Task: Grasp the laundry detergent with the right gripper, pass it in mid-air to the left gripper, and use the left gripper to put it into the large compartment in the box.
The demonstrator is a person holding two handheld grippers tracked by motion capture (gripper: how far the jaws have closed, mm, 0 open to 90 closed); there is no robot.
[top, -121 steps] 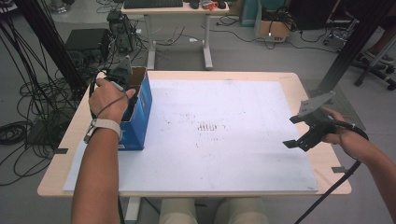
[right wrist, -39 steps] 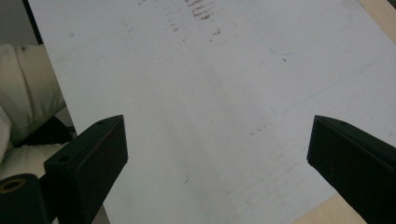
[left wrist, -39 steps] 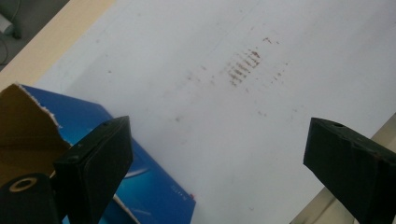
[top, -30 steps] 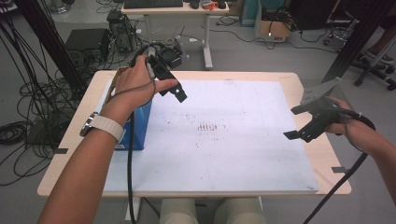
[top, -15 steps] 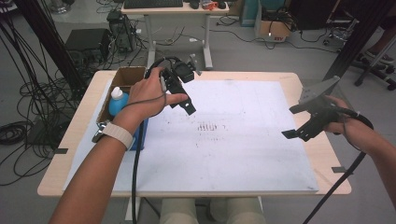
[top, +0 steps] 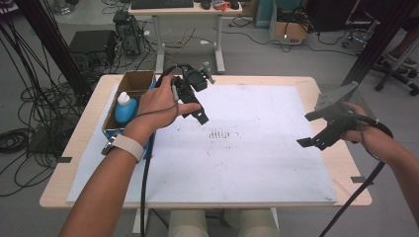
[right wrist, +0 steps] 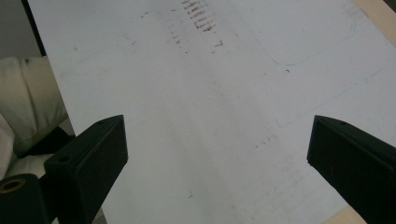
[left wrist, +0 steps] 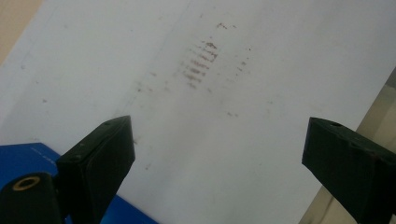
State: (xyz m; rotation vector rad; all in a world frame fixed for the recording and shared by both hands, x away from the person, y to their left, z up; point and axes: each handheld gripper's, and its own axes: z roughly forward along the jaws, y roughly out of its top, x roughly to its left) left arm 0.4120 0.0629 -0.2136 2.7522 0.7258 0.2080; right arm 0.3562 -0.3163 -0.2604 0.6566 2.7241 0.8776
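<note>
My left gripper [top: 196, 109] hovers open over the left part of the white sheet [top: 257, 168], just right of a blue-sided cardboard box [top: 134, 83]. In that box stands a blue bottle with a white cap [top: 125, 108]. The left gripper view has its wide-apart jaws [left wrist: 219, 154] framing brown smudge marks [left wrist: 200, 65] on the sheet, with a blue corner of the box [left wrist: 23, 158] at lower left. My right gripper [top: 310, 129] hangs open over the sheet's right edge, nothing between its jaws [right wrist: 217, 154]. The smudges [top: 221, 134] lie mid-sheet.
The sheet covers most of a wooden table [top: 336, 84]. Bundled cables [top: 20, 138] lie on the floor to the left, and a black post [top: 365, 54] rises at the right. Another desk [top: 188, 7] stands beyond. Cream cushions [right wrist: 28, 98] sit below the near edge.
My left hand has lifted away from the box and swung right over the sheet, uncovering the blue bottle. The right gripper has drifted slightly but stays open.
</note>
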